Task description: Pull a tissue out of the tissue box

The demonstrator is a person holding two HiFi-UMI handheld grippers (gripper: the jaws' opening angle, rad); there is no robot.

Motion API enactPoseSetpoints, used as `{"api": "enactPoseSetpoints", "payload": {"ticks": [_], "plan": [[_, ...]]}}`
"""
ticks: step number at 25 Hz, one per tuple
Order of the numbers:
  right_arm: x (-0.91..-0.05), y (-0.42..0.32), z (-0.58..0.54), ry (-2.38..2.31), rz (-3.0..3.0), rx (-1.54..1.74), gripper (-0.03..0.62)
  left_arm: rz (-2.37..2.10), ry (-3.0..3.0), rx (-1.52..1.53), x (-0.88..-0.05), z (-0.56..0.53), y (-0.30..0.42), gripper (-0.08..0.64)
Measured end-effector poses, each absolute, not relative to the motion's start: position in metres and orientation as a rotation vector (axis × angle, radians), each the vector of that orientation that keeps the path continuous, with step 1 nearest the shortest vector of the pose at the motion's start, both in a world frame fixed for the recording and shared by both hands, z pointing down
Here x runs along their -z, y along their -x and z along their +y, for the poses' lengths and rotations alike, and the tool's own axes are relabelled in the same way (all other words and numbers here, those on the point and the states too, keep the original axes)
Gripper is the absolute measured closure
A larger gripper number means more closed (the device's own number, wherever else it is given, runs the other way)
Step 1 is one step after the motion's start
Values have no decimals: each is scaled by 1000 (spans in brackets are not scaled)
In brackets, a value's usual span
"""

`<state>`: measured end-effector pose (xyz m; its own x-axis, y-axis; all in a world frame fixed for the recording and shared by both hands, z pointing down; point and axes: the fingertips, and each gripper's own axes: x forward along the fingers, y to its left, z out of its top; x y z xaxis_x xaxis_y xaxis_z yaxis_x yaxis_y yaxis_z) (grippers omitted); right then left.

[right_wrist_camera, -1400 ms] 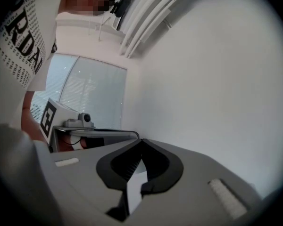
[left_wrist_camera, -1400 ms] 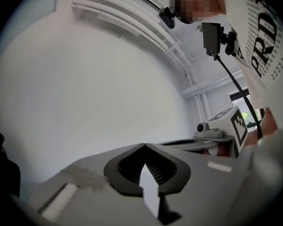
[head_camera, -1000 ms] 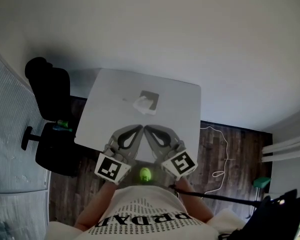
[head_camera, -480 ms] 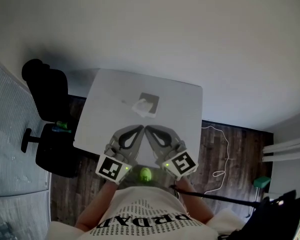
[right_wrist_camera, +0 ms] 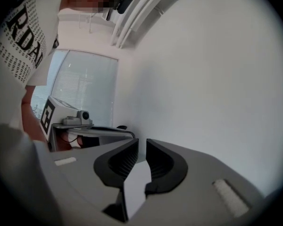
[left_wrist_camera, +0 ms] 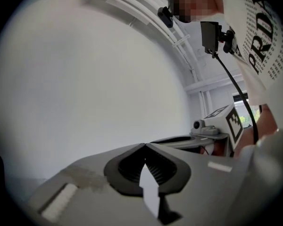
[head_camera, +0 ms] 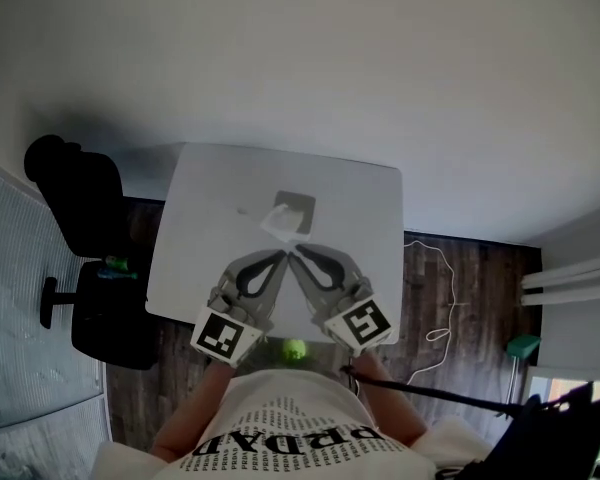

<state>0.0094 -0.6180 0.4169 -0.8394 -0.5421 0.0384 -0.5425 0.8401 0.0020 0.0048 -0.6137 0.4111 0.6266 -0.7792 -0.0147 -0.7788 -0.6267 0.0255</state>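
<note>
Tissue box [head_camera: 293, 209] sits centre frame on the table [head_camera: 210, 188]; just below, left gripper [head_camera: 282, 254] is closed, empty; right gripper [head_camera: 293, 256] jaws have just been opening, slightly apart, empty.

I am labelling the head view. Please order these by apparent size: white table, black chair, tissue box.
Largest to smallest:
1. white table
2. black chair
3. tissue box
The differences are plain, though the chair stands lower, farther from the camera.
</note>
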Motion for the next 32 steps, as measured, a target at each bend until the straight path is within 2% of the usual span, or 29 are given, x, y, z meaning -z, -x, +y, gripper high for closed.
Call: {"api": "enactPoseSetpoints", "payload": {"ticks": [7,32], "plan": [[-448,6,-642,-877,-2890,-43,510,-1327,-2780,10,-434,-636,18,566],[-615,24,-709,-884,-2573,-122,481,-1236,-2667,-41,-563,-687,48,566]]}}
